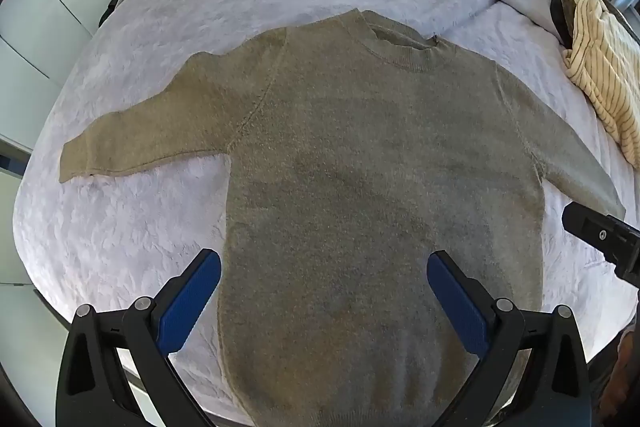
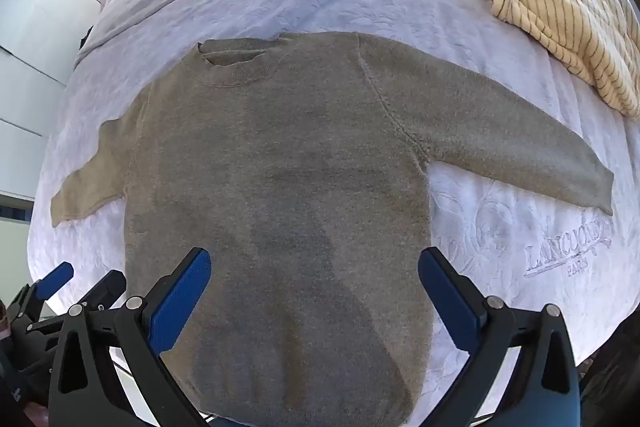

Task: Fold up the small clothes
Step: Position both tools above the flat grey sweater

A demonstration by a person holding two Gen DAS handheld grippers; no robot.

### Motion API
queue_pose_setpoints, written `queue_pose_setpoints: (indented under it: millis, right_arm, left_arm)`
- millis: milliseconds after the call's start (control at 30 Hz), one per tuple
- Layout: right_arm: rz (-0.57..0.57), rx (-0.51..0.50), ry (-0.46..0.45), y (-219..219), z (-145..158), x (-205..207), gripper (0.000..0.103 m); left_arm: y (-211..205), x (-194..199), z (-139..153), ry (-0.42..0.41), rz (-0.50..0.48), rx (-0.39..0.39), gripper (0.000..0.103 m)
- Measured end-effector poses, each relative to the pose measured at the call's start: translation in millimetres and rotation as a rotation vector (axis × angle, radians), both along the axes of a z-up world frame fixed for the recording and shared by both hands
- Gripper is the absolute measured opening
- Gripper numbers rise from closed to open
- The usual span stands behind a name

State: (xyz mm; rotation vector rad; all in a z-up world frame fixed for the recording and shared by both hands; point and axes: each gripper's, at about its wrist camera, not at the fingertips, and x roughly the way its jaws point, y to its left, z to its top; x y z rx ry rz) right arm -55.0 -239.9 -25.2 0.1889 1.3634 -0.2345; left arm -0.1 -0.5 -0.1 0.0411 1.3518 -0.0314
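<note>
While the olive-grey knitted sweater point(image 1: 360, 155) is lying flat and unfolded mid-frame on the white quilted bed point(image 1: 120, 235), both tools, left point(image 1: 324, 291) and right point(image 2: 314, 287), are hovering spread and empty; all folding remains.

Each gripper, the left gripper point(image 1: 324, 269) and the right gripper point(image 2: 315, 265), has black angular arms with silver round pivot screws and two ribbed blue pads point(image 1: 188, 301) on its fingers.

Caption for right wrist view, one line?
Open right gripper above flat olive sweater on white quilt, striped garment nearby.
</note>
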Motion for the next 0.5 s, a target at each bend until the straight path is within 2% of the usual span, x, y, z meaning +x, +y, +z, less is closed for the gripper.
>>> queue_pose_setpoints:
  millis: [500]
  right_arm:
    - [0.015, 0.016, 0.001, -17, -2, 4, 0.103]
  left_arm:
    - [-7, -5, -1, 0.029, 0.069, 0.046, 0.103]
